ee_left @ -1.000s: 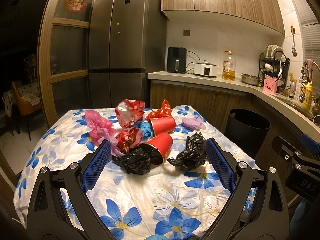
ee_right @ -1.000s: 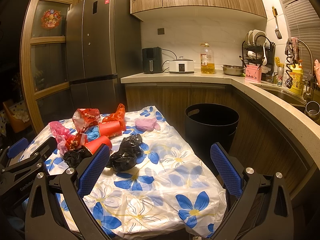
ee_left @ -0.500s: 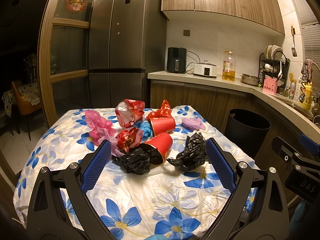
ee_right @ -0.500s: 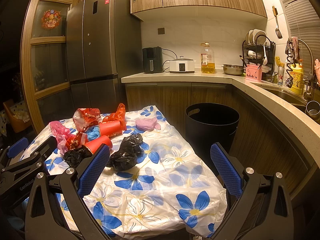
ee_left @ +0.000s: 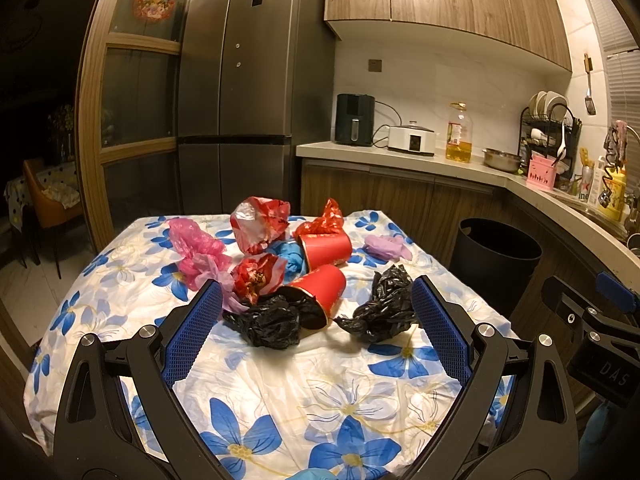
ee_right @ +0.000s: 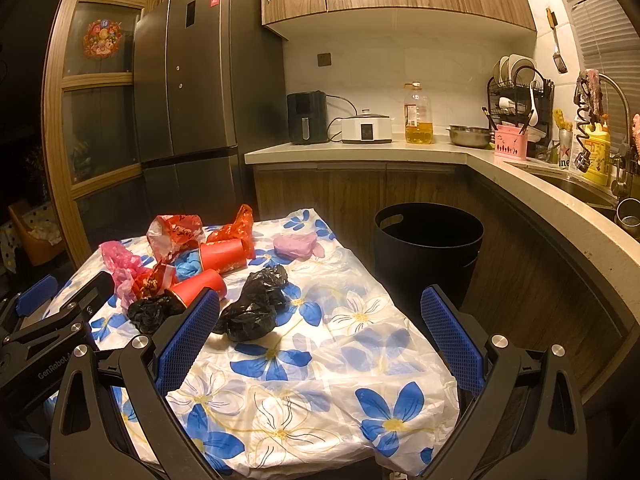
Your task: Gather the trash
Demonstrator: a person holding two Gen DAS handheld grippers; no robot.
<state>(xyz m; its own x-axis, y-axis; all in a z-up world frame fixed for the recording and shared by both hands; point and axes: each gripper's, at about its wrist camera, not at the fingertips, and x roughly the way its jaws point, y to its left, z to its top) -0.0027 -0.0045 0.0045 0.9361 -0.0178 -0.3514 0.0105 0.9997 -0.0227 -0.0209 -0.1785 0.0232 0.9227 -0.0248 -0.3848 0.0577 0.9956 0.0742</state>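
Observation:
Trash lies heaped on a table with a flowered cloth (ee_left: 328,392): two black bags (ee_left: 272,322) (ee_left: 382,304), two red paper cups (ee_left: 320,294) (ee_left: 326,249), red wrappers (ee_left: 260,228), pink plastic (ee_left: 196,250), a blue bag (ee_left: 290,258) and a purple bag (ee_left: 386,246). My left gripper (ee_left: 316,300) hovers open just short of the black bags and the nearer cup, holding nothing. My right gripper (ee_right: 320,312) stands open over the table's right part, with a black bag (ee_right: 254,306) by its left finger. A black bin (ee_right: 428,248) stands on the floor right of the table.
A counter (ee_right: 400,152) with an air fryer, a cooker, an oil bottle (ee_right: 418,114) and a dish rack (ee_right: 516,96) runs behind and to the right. A tall fridge (ee_left: 244,92) stands behind the table. The right gripper's body (ee_left: 592,332) shows at the left wrist view's right edge.

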